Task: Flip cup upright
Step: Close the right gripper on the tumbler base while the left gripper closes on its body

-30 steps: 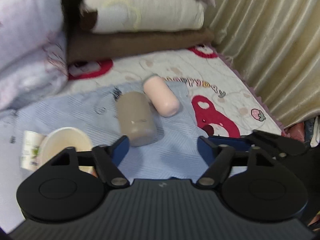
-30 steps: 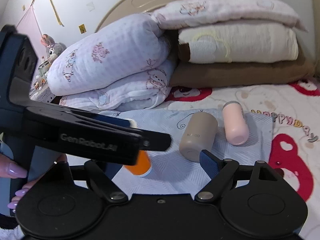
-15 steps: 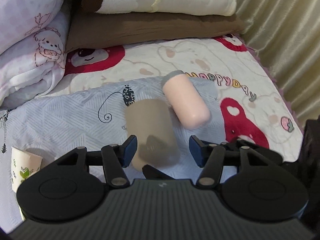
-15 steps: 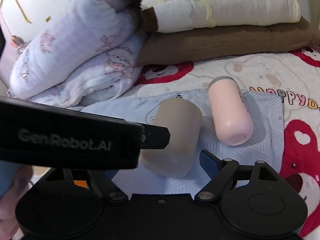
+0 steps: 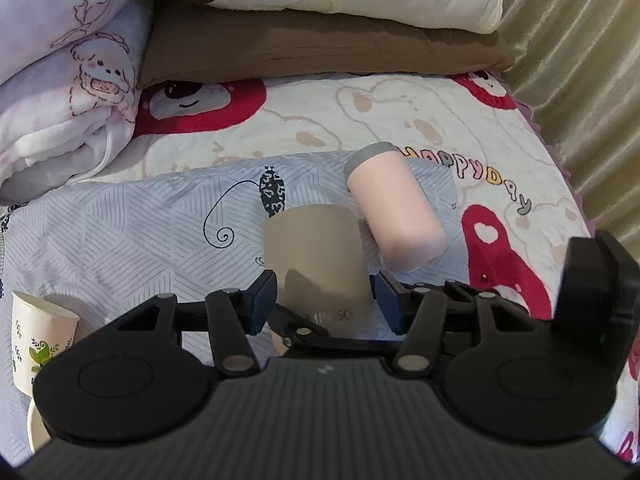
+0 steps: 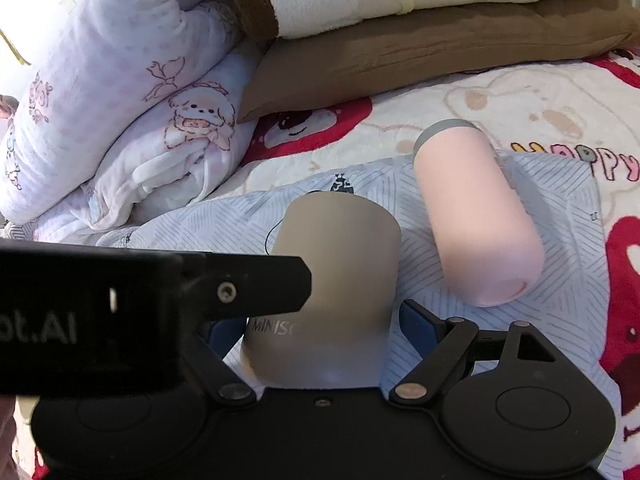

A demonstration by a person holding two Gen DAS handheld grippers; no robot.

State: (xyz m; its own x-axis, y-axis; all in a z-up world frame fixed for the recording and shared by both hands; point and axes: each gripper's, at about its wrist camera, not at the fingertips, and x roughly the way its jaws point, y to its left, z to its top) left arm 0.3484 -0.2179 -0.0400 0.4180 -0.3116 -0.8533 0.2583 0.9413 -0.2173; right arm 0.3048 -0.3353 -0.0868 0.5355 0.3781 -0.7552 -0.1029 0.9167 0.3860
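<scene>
A beige cup (image 5: 316, 256) lies on its side on a pale blue cloth (image 5: 120, 232) on the bed. My left gripper (image 5: 324, 304) straddles its near end, blue pads close on both sides, jaws open. In the right wrist view the beige cup (image 6: 344, 264) fills the space between the open fingers of my right gripper (image 6: 320, 328); the left pad is hidden behind the left gripper's body (image 6: 120, 312). A pink cup (image 5: 396, 212) lies on its side just right of the beige one; it also shows in the right wrist view (image 6: 476, 216).
A paper cup (image 5: 40, 332) with a leaf print stands at the left on the cloth. Folded quilts (image 5: 68, 60) and stacked pillows (image 5: 320, 40) lie behind. A curtain (image 5: 580, 60) hangs along the bed's right edge.
Both grippers have moved forward onto the beige cup, which now sits between their fingers. The left gripper's jaws have narrowed around it.
</scene>
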